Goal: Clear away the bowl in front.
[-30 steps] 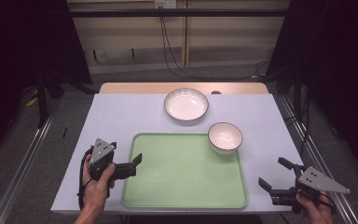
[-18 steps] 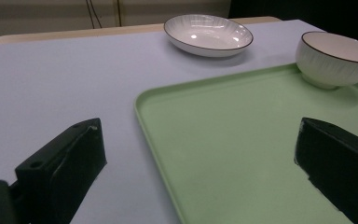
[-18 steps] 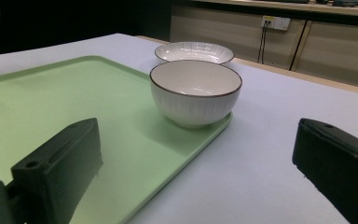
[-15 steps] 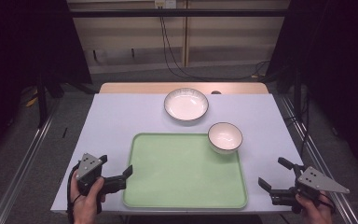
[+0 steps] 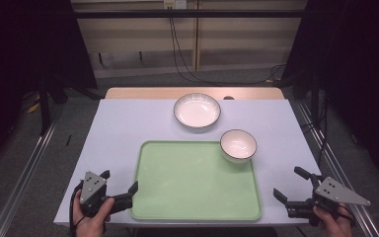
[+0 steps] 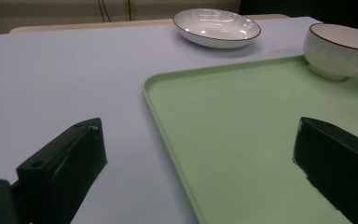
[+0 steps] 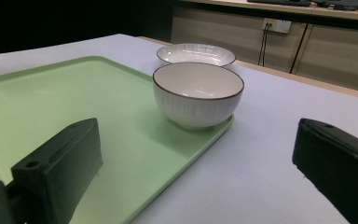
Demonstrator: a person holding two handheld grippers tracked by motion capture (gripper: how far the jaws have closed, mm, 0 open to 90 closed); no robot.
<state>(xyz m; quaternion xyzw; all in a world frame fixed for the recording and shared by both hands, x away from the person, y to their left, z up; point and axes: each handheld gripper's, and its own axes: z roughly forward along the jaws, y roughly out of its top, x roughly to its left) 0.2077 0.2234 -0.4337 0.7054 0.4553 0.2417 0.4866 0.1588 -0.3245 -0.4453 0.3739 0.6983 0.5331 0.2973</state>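
A light green tray [image 5: 192, 182] lies empty on the near half of the table, apart from a small white bowl [image 5: 238, 145] with a dark rim at its far right corner. Behind the tray rests a shallow white plate [image 5: 197, 110]. My left gripper [image 5: 119, 180] is open at the tray's near left corner, one jaw over the tray rim, holding nothing. In the left gripper view the left gripper [image 6: 200, 128] straddles the tray [image 6: 261, 140] edge. My right gripper [image 5: 288, 182] is open on the table right of the tray, facing the bowl [image 7: 197, 93] and the plate [image 7: 196, 53] beyond it.
The table has a pale lavender cover [image 5: 128, 123], with a wooden edge [image 5: 138, 93] at the back. Metal rails [image 5: 29, 168] run along the floor on both sides. Cables [image 5: 177, 44] hang behind the table.
My left gripper has drawn back toward the near edge, from beside the tray's left side to its near left corner. The right gripper, bowl and plate have stayed put.
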